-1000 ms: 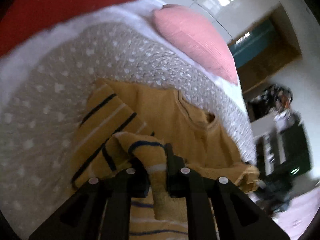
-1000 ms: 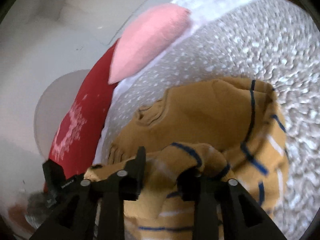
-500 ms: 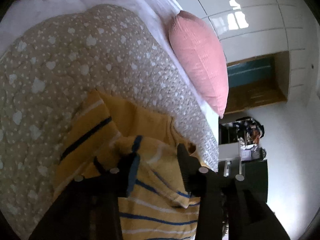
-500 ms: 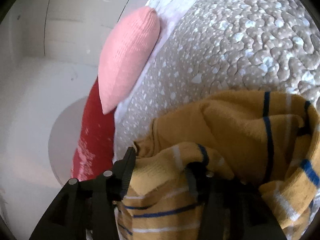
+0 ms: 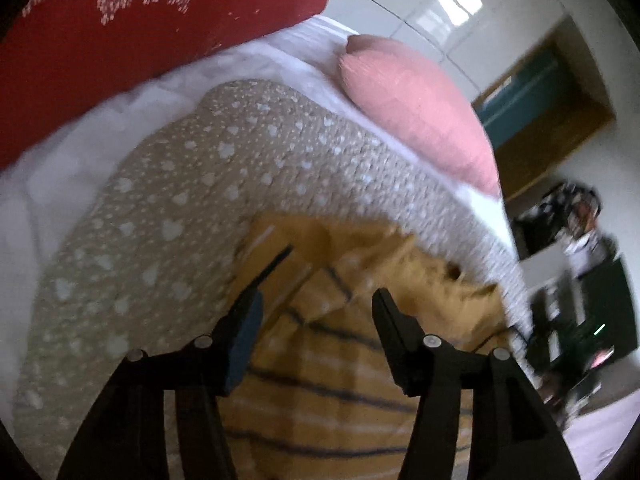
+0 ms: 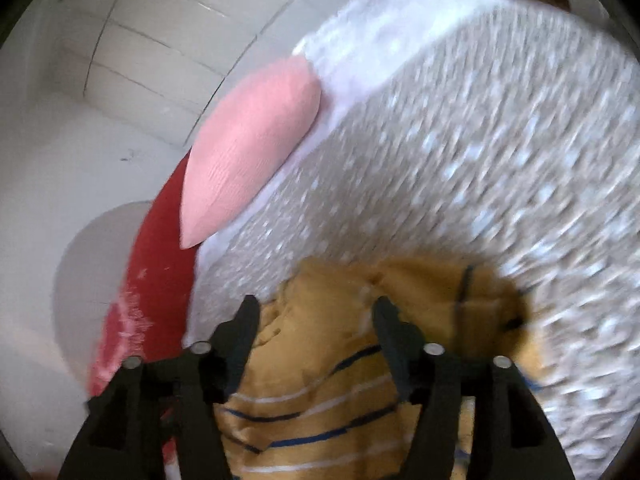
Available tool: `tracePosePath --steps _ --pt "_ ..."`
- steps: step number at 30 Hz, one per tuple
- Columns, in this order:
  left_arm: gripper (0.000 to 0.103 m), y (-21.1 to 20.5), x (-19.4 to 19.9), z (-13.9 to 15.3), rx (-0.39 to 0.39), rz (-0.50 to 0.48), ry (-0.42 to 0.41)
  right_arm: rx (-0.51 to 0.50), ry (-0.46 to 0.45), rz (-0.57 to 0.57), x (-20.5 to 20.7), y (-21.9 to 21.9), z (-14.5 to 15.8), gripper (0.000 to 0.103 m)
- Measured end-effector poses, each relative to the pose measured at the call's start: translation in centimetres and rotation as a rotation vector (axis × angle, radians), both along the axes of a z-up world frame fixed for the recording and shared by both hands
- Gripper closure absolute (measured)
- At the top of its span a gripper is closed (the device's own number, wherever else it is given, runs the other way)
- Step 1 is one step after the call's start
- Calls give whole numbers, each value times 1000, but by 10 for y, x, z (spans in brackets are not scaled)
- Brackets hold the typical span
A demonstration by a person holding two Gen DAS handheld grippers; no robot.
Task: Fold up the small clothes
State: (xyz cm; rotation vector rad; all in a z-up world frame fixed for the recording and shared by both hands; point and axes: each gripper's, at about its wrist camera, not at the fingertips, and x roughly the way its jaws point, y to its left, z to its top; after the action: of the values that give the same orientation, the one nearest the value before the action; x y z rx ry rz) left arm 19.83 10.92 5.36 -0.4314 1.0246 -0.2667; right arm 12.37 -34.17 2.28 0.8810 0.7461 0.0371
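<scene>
A small mustard-yellow sweater (image 5: 344,360) with blue and white stripes lies folded over itself on a beige quilt with white hearts (image 5: 168,216). It also shows in the right wrist view (image 6: 340,400). My left gripper (image 5: 316,304) is open and empty just above the sweater, its jaws wide apart. My right gripper (image 6: 314,312) is open and empty too, over the sweater's collar end. Both views are blurred by motion.
A pink pillow (image 5: 416,104) lies at the head of the bed, also in the right wrist view (image 6: 248,148). A red flowered pillow (image 5: 120,40) lies beside it. Dark furniture (image 5: 580,320) stands past the bed's right edge. The quilt (image 6: 480,168) spreads right.
Both grippers were shut on the sweater's striped edge and carried it over the body. Now both have opened, let go and drawn back; the striped part lies on the sweater.
</scene>
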Motion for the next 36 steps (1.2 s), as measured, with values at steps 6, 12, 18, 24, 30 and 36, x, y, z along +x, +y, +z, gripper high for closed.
tracePosePath --steps 6,12,18,24,30,36 --pt "46 3 -32 -10 150 -42 -14 -248 33 73 -42 14 25 33" --pt "35 2 -47 -36 187 -105 7 -394 133 129 -97 26 -15 33" --pt "86 -4 -53 -27 327 -156 -4 -300 187 84 -94 -10 -38 64" --pt "93 41 -57 -6 484 22 -57 -387 177 20 -99 -16 -17 51" --pt "57 62 -78 -14 302 27 -42 -487 115 -15 -114 9 19 47" --pt "47 30 -83 -35 167 -28 -41 -451 47 157 -87 76 38 45"
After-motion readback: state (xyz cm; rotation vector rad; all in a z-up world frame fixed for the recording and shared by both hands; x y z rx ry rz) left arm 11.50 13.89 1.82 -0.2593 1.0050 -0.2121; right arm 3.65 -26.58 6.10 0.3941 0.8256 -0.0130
